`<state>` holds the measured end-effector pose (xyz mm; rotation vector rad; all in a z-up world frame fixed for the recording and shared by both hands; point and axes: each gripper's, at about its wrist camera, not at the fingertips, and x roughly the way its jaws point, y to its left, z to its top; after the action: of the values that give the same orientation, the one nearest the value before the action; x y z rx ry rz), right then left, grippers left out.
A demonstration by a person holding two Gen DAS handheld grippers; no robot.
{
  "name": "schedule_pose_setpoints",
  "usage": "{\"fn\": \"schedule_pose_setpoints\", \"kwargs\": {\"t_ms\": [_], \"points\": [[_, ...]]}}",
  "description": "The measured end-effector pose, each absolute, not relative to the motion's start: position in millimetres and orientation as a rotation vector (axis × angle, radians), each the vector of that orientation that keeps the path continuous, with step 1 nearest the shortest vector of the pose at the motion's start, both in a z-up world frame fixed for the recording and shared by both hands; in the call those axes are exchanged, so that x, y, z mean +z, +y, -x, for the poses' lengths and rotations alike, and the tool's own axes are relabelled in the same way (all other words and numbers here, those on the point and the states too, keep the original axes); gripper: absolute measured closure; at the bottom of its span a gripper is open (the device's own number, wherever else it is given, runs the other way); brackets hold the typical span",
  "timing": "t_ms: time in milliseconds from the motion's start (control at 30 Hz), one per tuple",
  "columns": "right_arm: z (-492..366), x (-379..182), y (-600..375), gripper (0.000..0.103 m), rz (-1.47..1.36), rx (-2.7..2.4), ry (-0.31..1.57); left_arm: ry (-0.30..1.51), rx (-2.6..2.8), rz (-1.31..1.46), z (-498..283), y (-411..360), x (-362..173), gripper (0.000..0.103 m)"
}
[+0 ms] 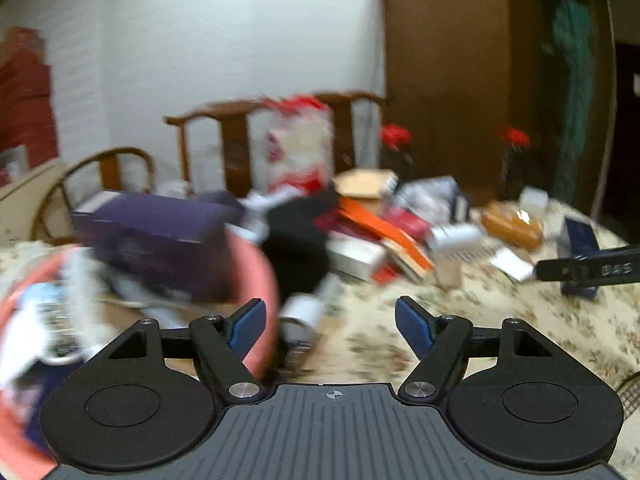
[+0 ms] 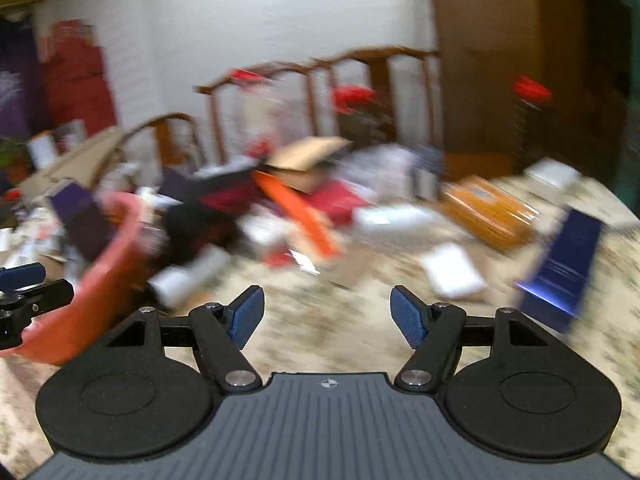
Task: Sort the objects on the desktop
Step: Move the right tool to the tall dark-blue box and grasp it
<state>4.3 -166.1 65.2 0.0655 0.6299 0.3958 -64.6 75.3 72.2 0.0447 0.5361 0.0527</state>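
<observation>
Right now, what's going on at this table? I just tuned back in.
Both tongs are open and holding nothing, hovering over the floral tablecloth. The left tongs sit beside the pink basin, which already holds a purple box and other blurred items. The right tongs face the cluttered pile of boxes, with a dark blue box off to their right. Both views are motion-blurred, so finer details can't be told.

Wooden chairs [image 1: 236,136] stand at the far side of the tabletop [image 1: 460,320], which wears a floral cloth, against a white wall [image 1: 240,32]. A brown cabinet [image 1: 452,60] rises at far right, and red boxes [image 1: 24,96] are stacked far left.
</observation>
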Motion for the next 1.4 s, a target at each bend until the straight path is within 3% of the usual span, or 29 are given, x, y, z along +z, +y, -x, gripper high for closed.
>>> {"fn": "schedule_pose_setpoints", "kwargs": {"t_ms": [433, 600, 833, 1100, 1233, 1400], "points": [[-38.4, 49.6, -288.2, 0.029, -0.255, 0.044, 0.683, 0.723, -0.111, -0.071, -44.1, -27.4, 28.6, 0.021], [-67.0, 31.1, -275.6, 0.029, -0.293, 0.01, 0.752, 0.73, -0.142, -0.085, -54.6, -54.7, 25.2, 0.021], [-104.8, -0.6, -237.2, 0.03, -0.119, -0.145, 0.839, 0.73, -0.103, -0.073, -43.7, -31.8, 29.5, 0.021], [-8.2, 16.8, -267.6, 0.032, -0.197, 0.119, 0.745, 0.739, -0.084, -0.048, -48.1, -2.9, 24.5, 0.02], [31.7, 13.8, -267.2, 0.034, -0.137, 0.129, 0.698, 0.771, -0.105, -0.076, -79.6, -32.0, 13.3, 0.02], [23.0, 5.3, -267.9, 0.034, -0.114, 0.118, 0.666, 0.843, -0.138, -0.08, -133.4, -81.4, -1.5, 0.021]]}}
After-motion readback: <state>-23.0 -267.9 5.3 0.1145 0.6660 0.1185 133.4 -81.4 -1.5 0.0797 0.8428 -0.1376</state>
